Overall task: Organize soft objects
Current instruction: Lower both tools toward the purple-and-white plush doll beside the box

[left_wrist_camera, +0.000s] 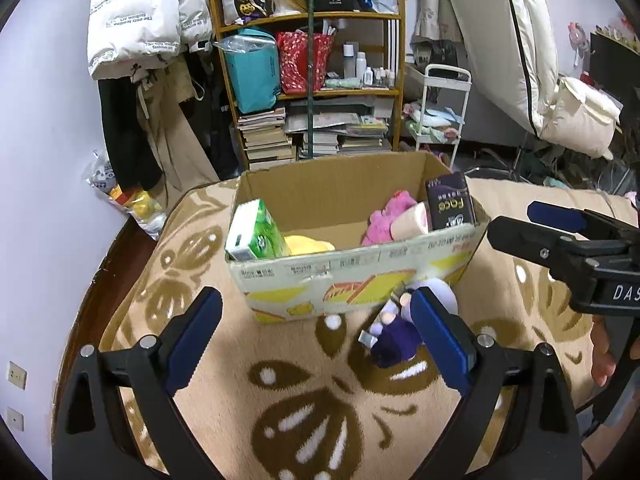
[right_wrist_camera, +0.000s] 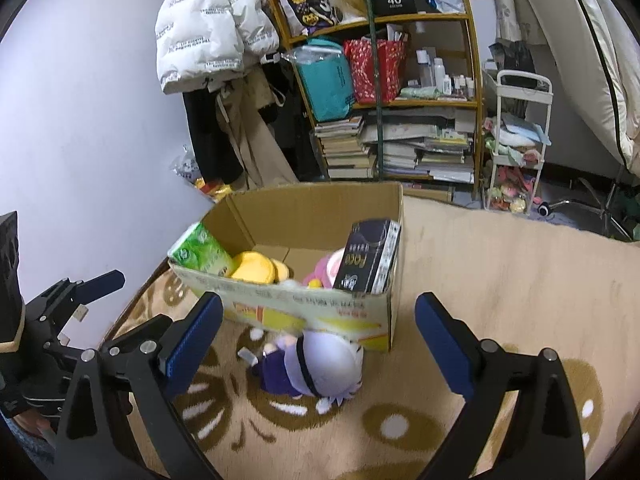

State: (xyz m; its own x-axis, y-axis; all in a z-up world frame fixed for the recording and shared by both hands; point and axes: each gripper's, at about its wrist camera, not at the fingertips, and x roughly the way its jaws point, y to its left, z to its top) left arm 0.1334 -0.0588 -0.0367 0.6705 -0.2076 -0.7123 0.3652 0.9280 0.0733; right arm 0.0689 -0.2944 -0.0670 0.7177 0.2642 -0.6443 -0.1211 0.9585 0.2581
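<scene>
- The blanket (left_wrist_camera: 280,380), beige with brown butterfly shapes, covered the surface under everything and filled the lower half of both views
- The cardboard box (left_wrist_camera: 352,276) stood open on the blanket at about 12 o'clock from the left gripper and 11 o'clock from the right one
- Inside the box, a green tissue pack (left_wrist_camera: 256,234) leaned in the 9 o'clock corner, a yellow soft toy (left_wrist_camera: 310,245) lay beside it, a pink plush (left_wrist_camera: 386,216) and a pale roll (left_wrist_camera: 412,220) sat toward 3 o'clock, and a dark "Face" pack (left_wrist_camera: 450,204) stood upright against the 3 o'clock wall
- The doll (right_wrist_camera: 316,364), purple-clothed with a big white head, lay on the blanket outside the box, touching its near wall
- The left gripper (left_wrist_camera: 316,338) was spread wide and held nothing; the doll lay just beside its 3 o'clock finger
- The right gripper (right_wrist_camera: 320,344) was likewise released, fingers wide apart, with the doll lying between them, touched by neither
</scene>
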